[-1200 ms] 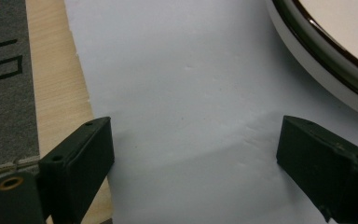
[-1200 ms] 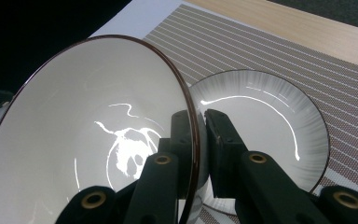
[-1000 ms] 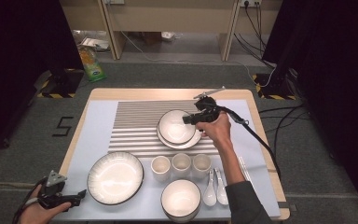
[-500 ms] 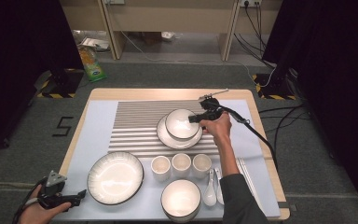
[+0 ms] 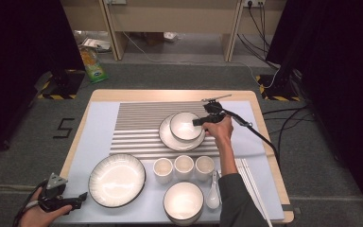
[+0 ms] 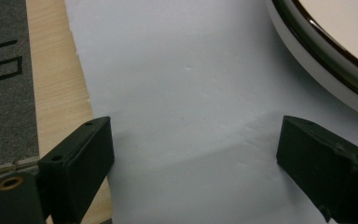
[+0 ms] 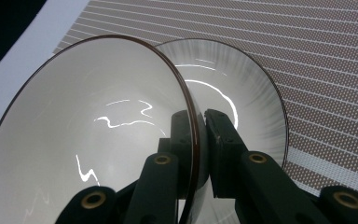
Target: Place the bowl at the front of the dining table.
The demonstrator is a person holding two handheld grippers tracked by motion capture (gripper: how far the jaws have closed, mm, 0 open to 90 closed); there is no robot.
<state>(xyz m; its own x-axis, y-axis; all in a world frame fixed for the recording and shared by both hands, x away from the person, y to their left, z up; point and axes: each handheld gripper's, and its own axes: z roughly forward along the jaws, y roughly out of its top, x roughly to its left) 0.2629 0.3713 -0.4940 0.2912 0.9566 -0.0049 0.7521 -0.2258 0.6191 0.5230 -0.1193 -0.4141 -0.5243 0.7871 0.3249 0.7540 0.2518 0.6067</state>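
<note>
My right gripper (image 5: 203, 121) clamped the rim of a white bowl (image 5: 185, 126) over the plate (image 5: 170, 140) on the striped mat. My left gripper (image 5: 71, 202) rested wide apart at the worktop's (image 5: 170, 94) near-left edge.

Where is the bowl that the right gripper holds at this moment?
In the high view the bowl is over the plate on the striped mat, beyond the three cups.

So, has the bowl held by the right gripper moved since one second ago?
Yes. In the high view the bowl, clamped by the right gripper, has shifted slightly right over the plate, judged against the striped mat.
</note>
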